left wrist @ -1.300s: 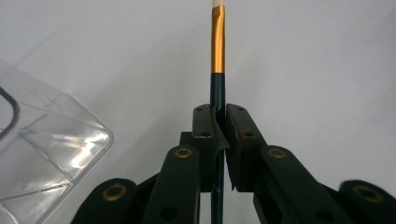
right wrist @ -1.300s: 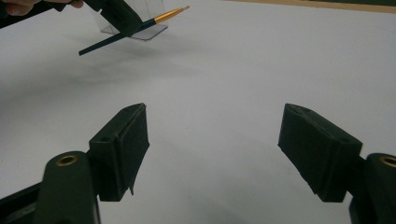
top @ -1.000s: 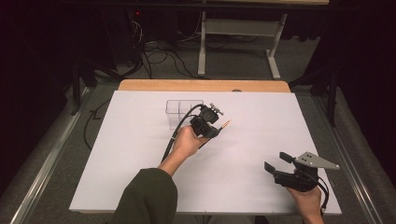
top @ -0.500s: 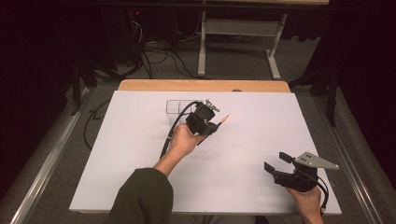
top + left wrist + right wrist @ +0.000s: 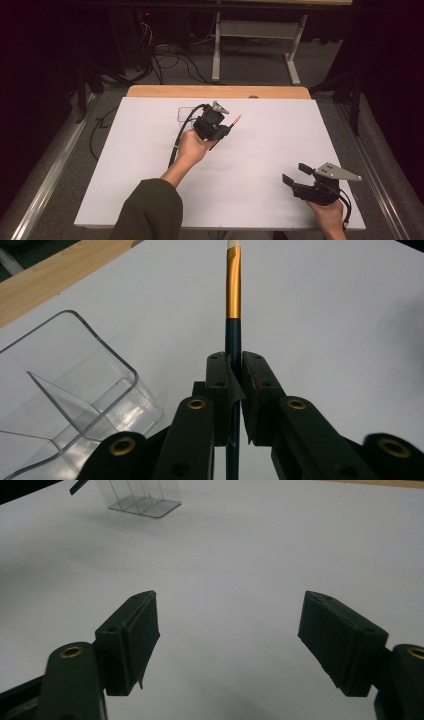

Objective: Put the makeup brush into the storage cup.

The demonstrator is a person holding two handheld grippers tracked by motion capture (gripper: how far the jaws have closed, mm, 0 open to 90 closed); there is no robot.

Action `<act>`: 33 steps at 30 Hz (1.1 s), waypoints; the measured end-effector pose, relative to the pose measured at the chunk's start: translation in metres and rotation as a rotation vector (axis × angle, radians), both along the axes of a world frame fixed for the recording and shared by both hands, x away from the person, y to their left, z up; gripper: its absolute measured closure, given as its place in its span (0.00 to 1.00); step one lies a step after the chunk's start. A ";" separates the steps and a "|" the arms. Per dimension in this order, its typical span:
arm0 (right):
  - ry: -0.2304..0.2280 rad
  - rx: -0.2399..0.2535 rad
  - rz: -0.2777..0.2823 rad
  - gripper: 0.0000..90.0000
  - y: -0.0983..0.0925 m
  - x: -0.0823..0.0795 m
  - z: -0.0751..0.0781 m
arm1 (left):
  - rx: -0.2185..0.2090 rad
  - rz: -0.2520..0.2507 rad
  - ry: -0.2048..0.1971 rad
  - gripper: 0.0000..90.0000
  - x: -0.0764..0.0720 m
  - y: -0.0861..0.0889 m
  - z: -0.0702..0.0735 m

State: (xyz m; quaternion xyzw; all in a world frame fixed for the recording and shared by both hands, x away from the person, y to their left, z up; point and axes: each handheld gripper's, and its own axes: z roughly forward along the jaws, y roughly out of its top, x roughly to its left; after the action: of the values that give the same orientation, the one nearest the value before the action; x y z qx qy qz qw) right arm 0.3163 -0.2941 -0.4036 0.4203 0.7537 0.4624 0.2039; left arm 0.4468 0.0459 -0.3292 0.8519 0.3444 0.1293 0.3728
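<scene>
My left gripper (image 5: 225, 130) is over the far middle of the white table, shut on a dark teal pencil (image 5: 235, 120) with a gold band and a white end. In the left gripper view the pencil (image 5: 233, 300) runs straight out between the pads of my left gripper (image 5: 235, 367). A clear plastic box with dividers (image 5: 65, 385) sits just to the left of the jaws. From above, the clear box (image 5: 186, 114) is partly hidden behind the left gripper. My right gripper (image 5: 295, 174) rests near the front right edge, open and with nothing between the pads (image 5: 230, 625).
The white tabletop (image 5: 140, 165) has a wooden strip (image 5: 165, 91) along its far edge. Beyond it are a table frame (image 5: 255, 30) and cables (image 5: 165, 55) on the floor. The clear box (image 5: 140, 495) is far off in the right gripper view.
The left hand has carried the pencil a little up and toward the far left, closer to the clear box. The right gripper has kept still.
</scene>
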 end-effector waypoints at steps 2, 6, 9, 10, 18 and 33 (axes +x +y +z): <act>-0.001 0.000 0.000 0.29 0.000 0.000 0.000 | -0.009 0.010 -0.001 0.92 0.000 0.002 0.001; 0.000 0.001 -0.002 0.29 0.000 0.000 0.000 | -0.025 0.019 -0.015 0.92 0.000 0.006 0.003; -0.004 -0.001 0.001 0.29 0.001 0.000 0.000 | -0.040 0.025 -0.028 0.92 -0.001 0.009 0.005; -0.001 0.001 0.000 0.29 0.001 0.000 0.000 | -0.043 0.029 -0.030 0.92 0.000 0.010 0.006; -0.003 -0.001 -0.001 0.29 0.000 0.000 0.000 | -0.088 0.092 -0.054 0.92 0.005 0.022 0.009; 0.004 0.005 0.003 0.29 0.000 0.000 -0.001 | -0.113 0.161 -0.110 0.92 0.010 0.039 0.015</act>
State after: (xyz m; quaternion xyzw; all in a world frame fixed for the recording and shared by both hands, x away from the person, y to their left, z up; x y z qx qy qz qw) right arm 0.3165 -0.2940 -0.4041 0.4208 0.7534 0.4638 0.2006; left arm 0.4571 0.0845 -0.3142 0.7908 0.3973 0.1855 0.4271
